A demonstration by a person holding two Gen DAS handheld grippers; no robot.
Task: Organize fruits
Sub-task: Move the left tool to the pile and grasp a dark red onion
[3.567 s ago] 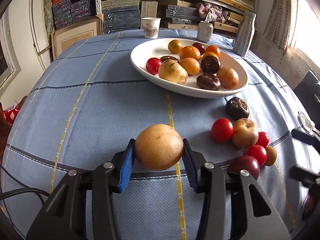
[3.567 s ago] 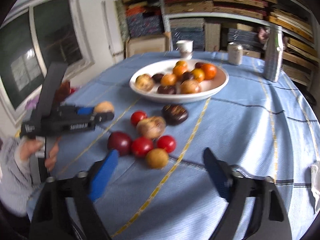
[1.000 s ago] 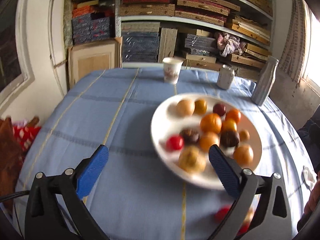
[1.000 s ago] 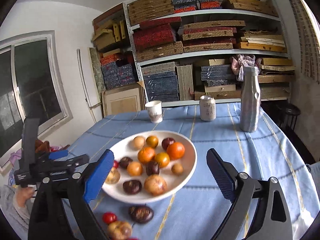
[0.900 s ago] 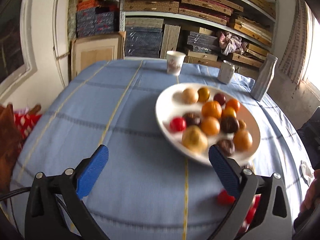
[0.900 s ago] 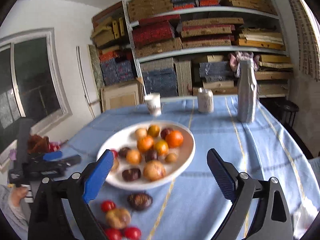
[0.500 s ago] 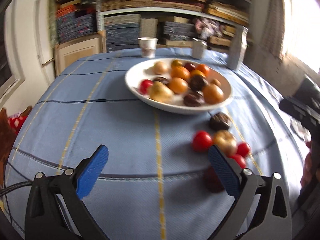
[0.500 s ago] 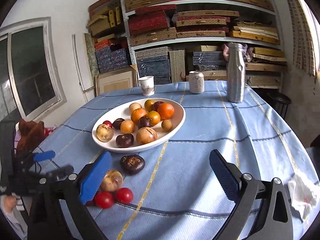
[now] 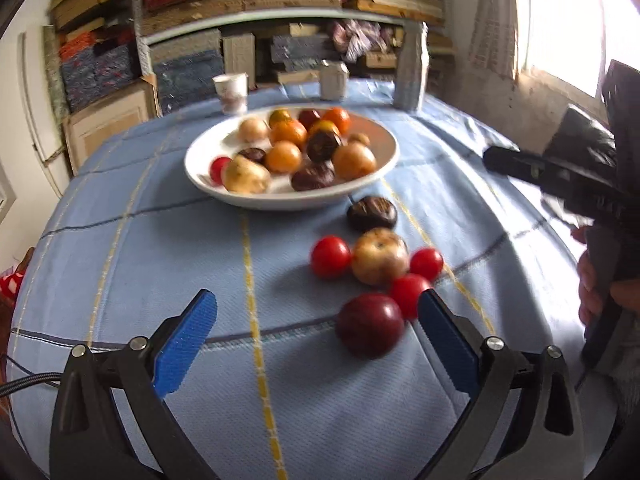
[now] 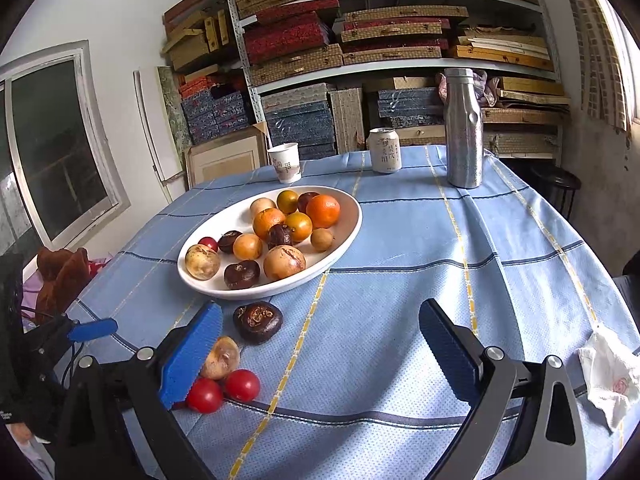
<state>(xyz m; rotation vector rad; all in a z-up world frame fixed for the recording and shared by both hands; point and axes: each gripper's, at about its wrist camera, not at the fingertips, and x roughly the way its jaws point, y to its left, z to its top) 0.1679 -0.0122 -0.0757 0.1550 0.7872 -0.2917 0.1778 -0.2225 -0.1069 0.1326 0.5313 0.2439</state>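
Jaws of both the left gripper (image 9: 316,340) and right gripper (image 10: 320,348) stand apart, empty. Next pick seems the dark red fruit (image 9: 370,331); the left must close round it, then carry it to the plate (image 9: 376,184).

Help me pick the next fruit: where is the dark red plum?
In the left wrist view the dark red plum lies on the blue tablecloth, nearest the camera, touching a red tomato.

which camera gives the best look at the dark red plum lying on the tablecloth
The left wrist view. The plum lies whole and close there, just ahead of the open left gripper, toward its right finger, though slightly blurred. In the right wrist view I cannot find it; the right gripper's blue left finger probably covers it.
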